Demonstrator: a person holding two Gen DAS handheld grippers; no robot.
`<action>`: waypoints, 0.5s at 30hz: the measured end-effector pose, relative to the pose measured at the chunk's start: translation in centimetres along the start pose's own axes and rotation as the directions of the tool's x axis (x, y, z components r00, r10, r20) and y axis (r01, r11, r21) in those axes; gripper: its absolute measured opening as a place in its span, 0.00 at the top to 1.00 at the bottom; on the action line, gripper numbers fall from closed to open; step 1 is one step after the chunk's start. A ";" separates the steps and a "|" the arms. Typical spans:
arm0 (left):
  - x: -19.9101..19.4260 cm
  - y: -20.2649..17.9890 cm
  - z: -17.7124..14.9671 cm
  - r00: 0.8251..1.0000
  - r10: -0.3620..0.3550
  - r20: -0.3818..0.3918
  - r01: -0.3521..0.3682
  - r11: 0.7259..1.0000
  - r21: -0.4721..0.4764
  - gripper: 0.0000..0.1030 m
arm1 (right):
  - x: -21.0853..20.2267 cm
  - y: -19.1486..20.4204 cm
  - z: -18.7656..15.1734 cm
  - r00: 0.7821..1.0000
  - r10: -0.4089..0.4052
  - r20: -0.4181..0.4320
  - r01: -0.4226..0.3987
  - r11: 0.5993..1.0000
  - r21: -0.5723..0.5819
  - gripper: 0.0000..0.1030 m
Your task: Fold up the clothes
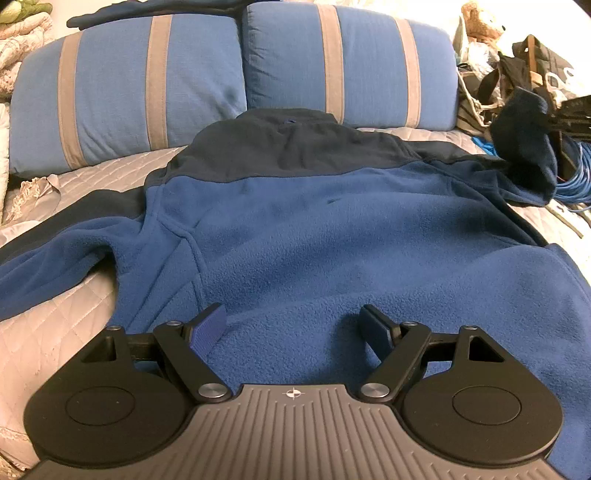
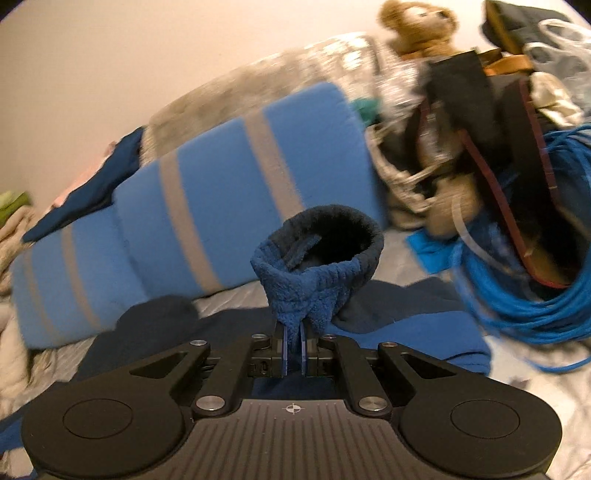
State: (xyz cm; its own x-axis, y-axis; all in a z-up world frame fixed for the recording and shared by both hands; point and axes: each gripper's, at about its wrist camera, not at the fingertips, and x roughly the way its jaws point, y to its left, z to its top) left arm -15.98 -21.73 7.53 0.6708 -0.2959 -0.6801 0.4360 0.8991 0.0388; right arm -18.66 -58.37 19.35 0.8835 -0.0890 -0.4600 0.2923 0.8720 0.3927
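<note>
A blue fleece jacket (image 1: 314, 229) with dark navy shoulders lies spread flat on the quilted bed, collar toward the pillows. My left gripper (image 1: 293, 317) is open and empty, hovering over the jacket's lower hem. My right gripper (image 2: 294, 334) is shut on the navy sleeve cuff (image 2: 321, 258) and holds it lifted above the bed; the cuff's opening faces the camera. In the left wrist view the raised cuff (image 1: 524, 136) and the right gripper (image 1: 570, 112) show at the far right. The other sleeve (image 1: 55, 254) lies out to the left.
Two blue pillows with grey stripes (image 1: 229, 77) line the head of the bed. A coil of blue cable (image 2: 524, 280), bags (image 2: 480, 122) and a teddy bear (image 2: 417, 26) crowd the right side. The quilted bedspread (image 1: 55, 332) shows at left.
</note>
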 end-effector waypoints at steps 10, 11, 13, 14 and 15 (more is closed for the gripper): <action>-0.1 0.0 0.0 1.000 -0.001 0.001 0.001 1.000 0.000 0.23 | 2.7 9.6 -3.8 0.979 0.178 -0.102 -0.189 0.975 -0.117 0.91; -0.1 0.0 0.0 1.000 -0.001 0.001 0.001 1.000 0.000 0.23 | 3.1 10.5 -4.5 0.975 0.185 -0.122 -0.202 0.968 -0.146 0.91; -0.1 0.0 0.0 1.000 -0.002 0.001 0.002 1.000 0.000 0.23 | 4.1 12.4 -6.3 0.967 0.180 -0.179 -0.219 0.949 -0.229 0.86; -0.1 0.0 0.0 1.000 -0.004 0.002 0.004 1.000 -0.001 0.23 | 4.5 13.0 -7.2 0.964 0.169 -0.206 -0.221 0.940 -0.260 0.81; -0.2 0.0 -0.1 1.000 -0.005 0.003 0.005 1.000 -0.002 0.23 | 5.0 13.7 -8.0 0.959 0.158 -0.233 -0.224 0.930 -0.292 0.79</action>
State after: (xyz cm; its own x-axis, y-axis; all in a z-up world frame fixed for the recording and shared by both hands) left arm -16.11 -21.63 7.61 0.6706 -0.3014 -0.6778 0.4379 0.8984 0.0338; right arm -13.19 -43.06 16.04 0.8086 0.1649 -0.5648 -0.0333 0.9712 0.2358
